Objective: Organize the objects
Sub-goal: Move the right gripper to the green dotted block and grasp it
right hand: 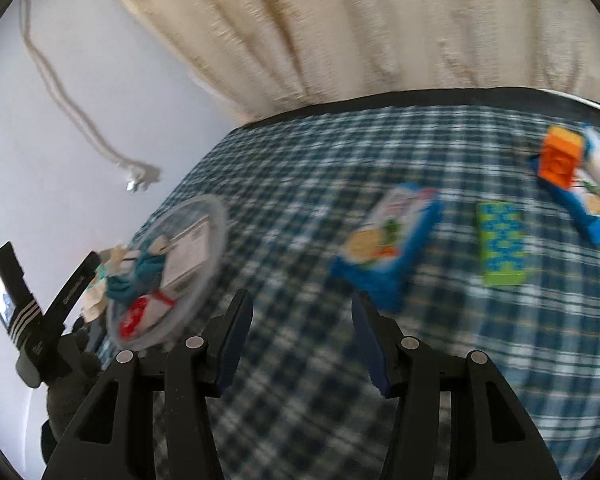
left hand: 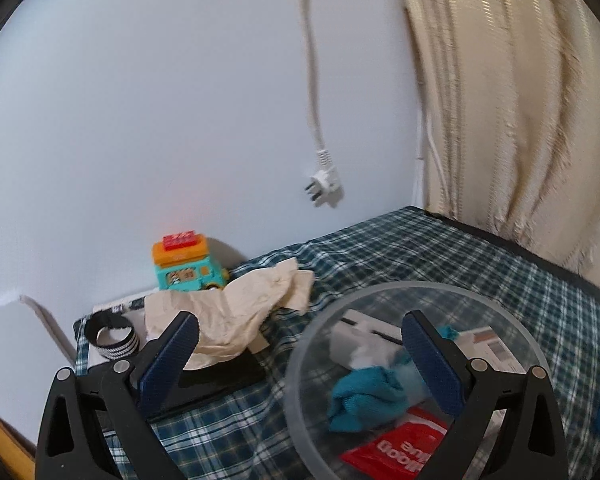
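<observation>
A clear round bowl (left hand: 416, 286) stands on the plaid cloth and holds a teal cloth (left hand: 364, 396), a red packet (left hand: 400, 448) and a white box (left hand: 364, 340). My left gripper (left hand: 300, 360) is open wide: one finger hangs over the bowl's opening, the other stays outside its rim, next to crumpled beige paper (left hand: 228, 316). The right wrist view is blurred. In it my right gripper (right hand: 300, 332) is open above bare cloth with nothing between its fingers. The bowl (right hand: 168, 272) lies to its left and a blue snack box (right hand: 388, 244) just ahead.
At the wall stand a teal and orange toy truck (left hand: 186, 268), a striped black and white band (left hand: 112, 336) and a flat black item (left hand: 220, 376). A green patterned card (right hand: 500, 240), a second blue box (right hand: 592, 208) and an orange block (right hand: 560, 156) lie far right. A plug (left hand: 324, 180) dangles.
</observation>
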A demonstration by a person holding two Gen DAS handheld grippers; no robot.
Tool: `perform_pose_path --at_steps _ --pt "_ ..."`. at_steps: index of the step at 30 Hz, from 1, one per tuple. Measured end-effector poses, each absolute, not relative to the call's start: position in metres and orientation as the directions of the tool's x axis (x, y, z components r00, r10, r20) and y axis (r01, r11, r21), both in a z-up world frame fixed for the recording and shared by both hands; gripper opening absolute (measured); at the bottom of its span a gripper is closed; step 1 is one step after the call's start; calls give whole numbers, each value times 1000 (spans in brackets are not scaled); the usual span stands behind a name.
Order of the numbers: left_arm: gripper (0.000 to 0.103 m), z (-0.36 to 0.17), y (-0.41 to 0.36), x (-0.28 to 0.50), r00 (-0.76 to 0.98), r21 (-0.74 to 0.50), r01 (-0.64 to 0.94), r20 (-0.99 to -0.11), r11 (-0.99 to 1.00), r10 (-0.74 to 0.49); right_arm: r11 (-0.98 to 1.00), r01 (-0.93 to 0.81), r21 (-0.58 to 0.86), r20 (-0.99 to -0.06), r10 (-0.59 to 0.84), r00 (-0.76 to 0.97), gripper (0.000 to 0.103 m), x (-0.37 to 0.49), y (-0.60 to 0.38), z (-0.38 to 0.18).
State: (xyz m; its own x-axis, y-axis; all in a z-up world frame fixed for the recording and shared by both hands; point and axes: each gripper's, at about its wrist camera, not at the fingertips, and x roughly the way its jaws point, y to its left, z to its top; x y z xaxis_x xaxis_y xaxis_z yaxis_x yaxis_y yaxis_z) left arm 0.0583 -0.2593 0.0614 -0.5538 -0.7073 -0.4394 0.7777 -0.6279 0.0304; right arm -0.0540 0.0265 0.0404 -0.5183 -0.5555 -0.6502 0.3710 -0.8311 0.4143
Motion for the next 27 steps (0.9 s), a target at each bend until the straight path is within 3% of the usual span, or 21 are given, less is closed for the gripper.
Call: perform_pose_path --at_steps 17,27 --pt "103 67 -215 36 -656 115 592 -507 -798 -559 -940 236 246 -699 -340 -629 52 -80 97 40" --pt "103 76 -192 25 -694 115 501 -538 -858 -478 -957 232 177 -744 -284 -605 37 -111 87 22"
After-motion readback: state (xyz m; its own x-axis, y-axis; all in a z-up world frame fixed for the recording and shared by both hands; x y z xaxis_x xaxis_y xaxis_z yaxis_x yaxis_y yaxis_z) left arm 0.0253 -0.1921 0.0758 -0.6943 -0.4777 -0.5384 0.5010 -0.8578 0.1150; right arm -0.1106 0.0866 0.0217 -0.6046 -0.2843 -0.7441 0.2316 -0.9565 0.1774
